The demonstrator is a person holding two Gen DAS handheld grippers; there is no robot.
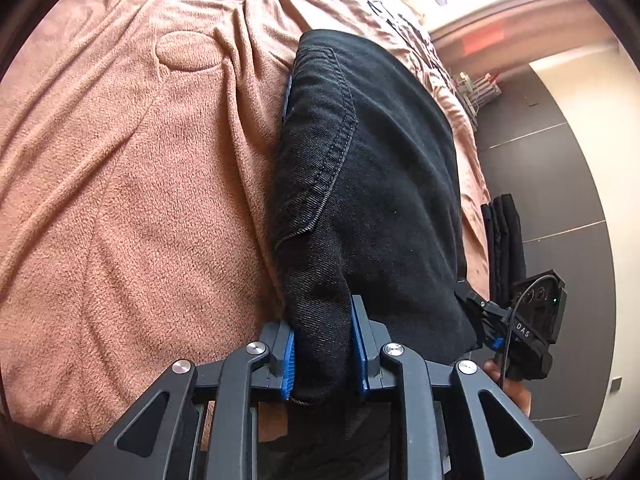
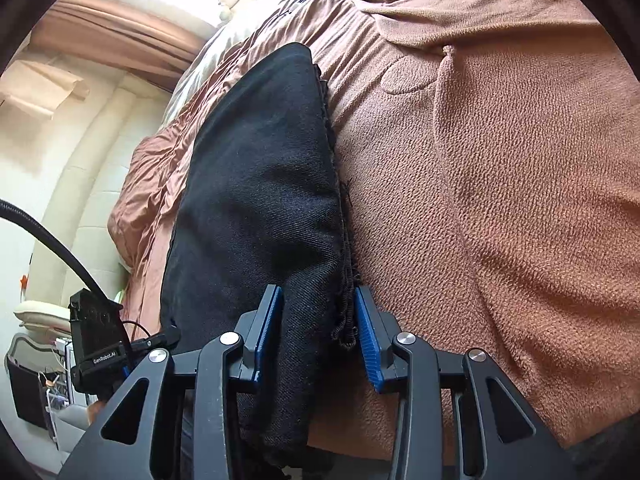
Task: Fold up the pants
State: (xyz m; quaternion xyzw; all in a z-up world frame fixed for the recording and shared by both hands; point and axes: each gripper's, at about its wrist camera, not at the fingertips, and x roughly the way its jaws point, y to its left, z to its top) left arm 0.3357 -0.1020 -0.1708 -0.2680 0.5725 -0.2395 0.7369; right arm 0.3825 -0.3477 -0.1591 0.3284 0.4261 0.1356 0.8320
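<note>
On bed point(image 1: 120, 200), both grippers seemingly pinch pants point(image 1: 380, 180).

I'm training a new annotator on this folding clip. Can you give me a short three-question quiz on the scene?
1. True or false: the pants are blue.
2. What lies under the pants? A) blanket B) wooden table C) tiled floor
3. What sits between the left hand-held gripper pads?

Key:
1. False, they are black.
2. A, a brown blanket.
3. A bunched fold of the pants, pressed by both pads.
</note>
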